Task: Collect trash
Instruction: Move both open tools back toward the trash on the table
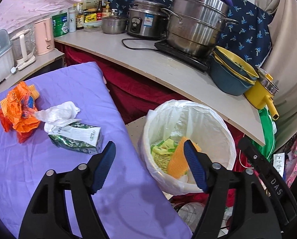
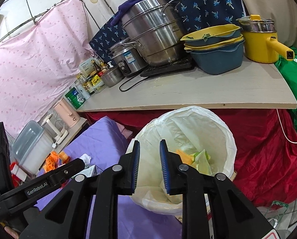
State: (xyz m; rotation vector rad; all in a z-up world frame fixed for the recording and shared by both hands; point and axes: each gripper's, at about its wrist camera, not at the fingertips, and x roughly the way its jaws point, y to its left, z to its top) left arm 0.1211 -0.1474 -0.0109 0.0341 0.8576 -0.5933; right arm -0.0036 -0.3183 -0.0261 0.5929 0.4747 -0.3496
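A white-lined bin (image 1: 214, 119) stands on the floor beside the purple-covered table (image 1: 29, 179). Inside it lie an orange ribbed piece (image 1: 176, 159) and a yellow-green wrapper (image 1: 160, 151). My left gripper (image 1: 149, 147) is open over the table edge and the bin's rim, holding nothing. On the table remain an orange plastic bag (image 1: 17, 109), a white crumpled wad (image 1: 59, 113) and a green-white carton (image 1: 76, 137). My right gripper (image 2: 149, 145) hangs over the bin (image 2: 188, 111), its jaws a little apart with nothing between them. Orange and green trash (image 2: 200, 159) shows below it.
A counter (image 1: 148, 59) behind the bin carries steel pots (image 1: 194, 25), a rice cooker (image 1: 144, 20), stacked blue-yellow basins (image 1: 230, 75), a yellow pot (image 1: 262, 95) and bottles. Red cloth (image 2: 268, 149) hangs beneath it. A pink jug (image 1: 44, 35) and a kettle stand at the left.
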